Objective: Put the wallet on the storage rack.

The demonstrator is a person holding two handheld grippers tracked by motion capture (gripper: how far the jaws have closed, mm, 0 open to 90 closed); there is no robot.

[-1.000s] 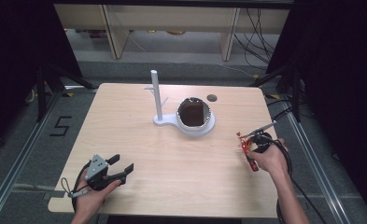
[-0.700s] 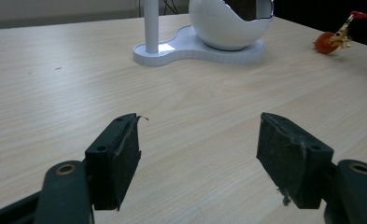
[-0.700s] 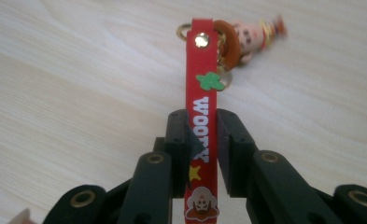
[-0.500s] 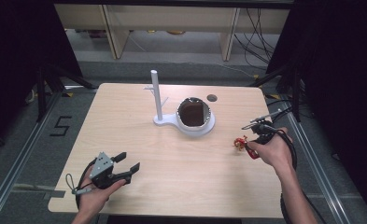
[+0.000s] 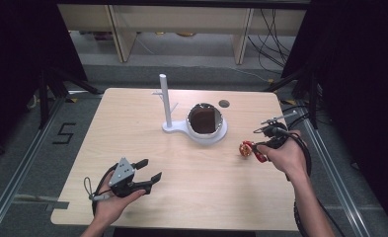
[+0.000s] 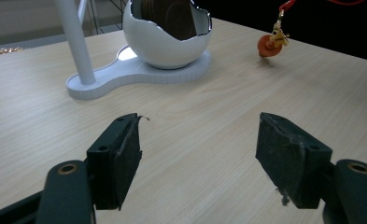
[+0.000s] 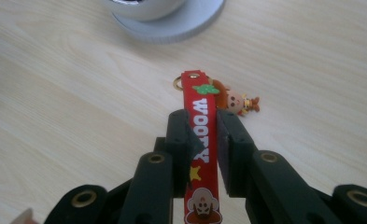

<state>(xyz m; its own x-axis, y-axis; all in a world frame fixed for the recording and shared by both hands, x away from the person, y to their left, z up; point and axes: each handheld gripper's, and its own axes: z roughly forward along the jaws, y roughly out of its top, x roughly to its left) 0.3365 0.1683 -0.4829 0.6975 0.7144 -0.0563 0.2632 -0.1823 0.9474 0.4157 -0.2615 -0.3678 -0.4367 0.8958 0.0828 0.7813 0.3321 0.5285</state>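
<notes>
- Right gripper (image 7: pixel 203 128): jaws pressed together on the red strap (image 7: pixel 202 140) of a keychain, pads flat against both its faces; the strap runs lengthwise through the grip.
- The strap carries white lettering and a small figure charm (image 7: pixel 237 101) at its far end, beside a brass ring (image 7: pixel 177 83).
- High view: right gripper (image 5: pixel 263 148) sits at the table's right side, the keychain (image 5: pixel 248 149) dangling from it toward the white stand (image 5: pixel 201 133). In the left gripper view the charm (image 6: pixel 270 44) hangs just above the wood with a shadow beneath, so it looks lifted clear; contact with the table cannot be ruled out.
- Left gripper (image 5: pixel 147 170): near the front left of the table (image 5: pixel 132 113), well apart from the keychain. Jaws stand wide apart with nothing between them, bare tabletop ahead.
- Stand: a flat white base with an upright post (image 5: pixel 165 98) bearing a short side peg, and an egg-shaped cup (image 5: pixel 205 121) with a dark inside.
- Judgement on progress: pickup looks done, grip looks secure. Carry toward the stand is partway.
- Left to do, as I read it: bring the keychain to the stand and either hang its ring on the post's peg or lower it into the cup; which one I cannot tell. The idle gripper may help to steady the ring.
</notes>
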